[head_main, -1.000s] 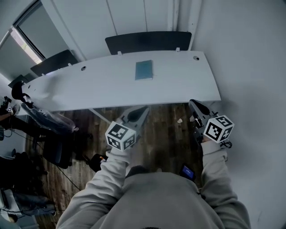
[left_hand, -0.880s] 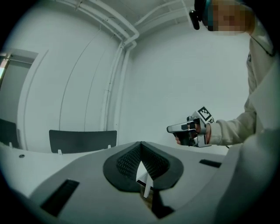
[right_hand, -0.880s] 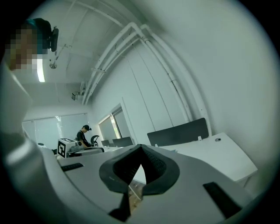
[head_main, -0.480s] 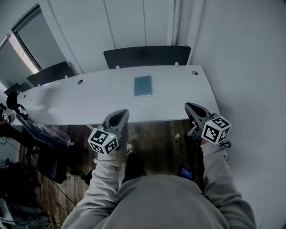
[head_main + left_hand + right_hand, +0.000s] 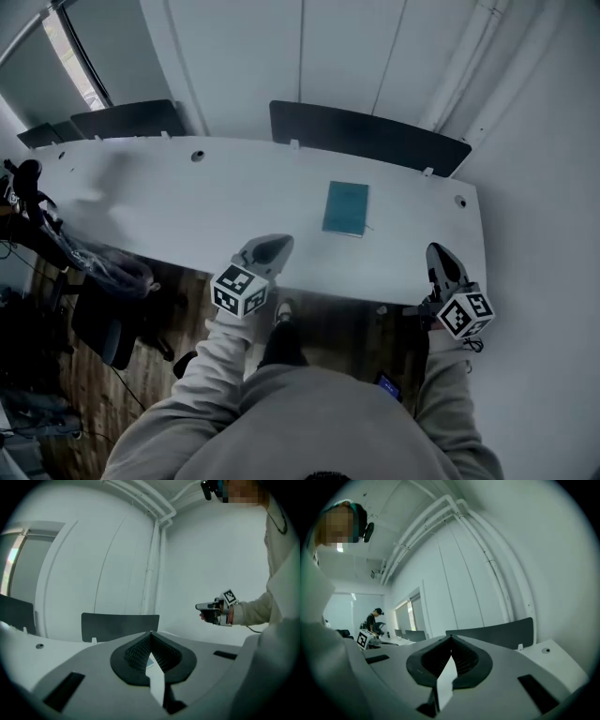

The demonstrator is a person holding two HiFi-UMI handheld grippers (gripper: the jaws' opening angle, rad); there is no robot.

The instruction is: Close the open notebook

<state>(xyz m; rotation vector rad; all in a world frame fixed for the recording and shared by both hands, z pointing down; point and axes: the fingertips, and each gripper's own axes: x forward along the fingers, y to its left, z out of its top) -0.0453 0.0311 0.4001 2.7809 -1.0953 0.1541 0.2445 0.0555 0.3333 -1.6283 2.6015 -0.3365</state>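
Long white counter (image 5: pixel 169 202), pale walls (image 5: pixel 347 47)
A teal notebook (image 5: pixel 346 208) lies right of the middle; left tongs (image 5: pixel 272 246) and right tongs (image 5: pixel 441 258) hover at the near edge, closed and empty; dark chairs (image 5: pixel 366 136) behind.

No legible txt, no nos. (notebook (image 5: pixel 346 208) cover too small)
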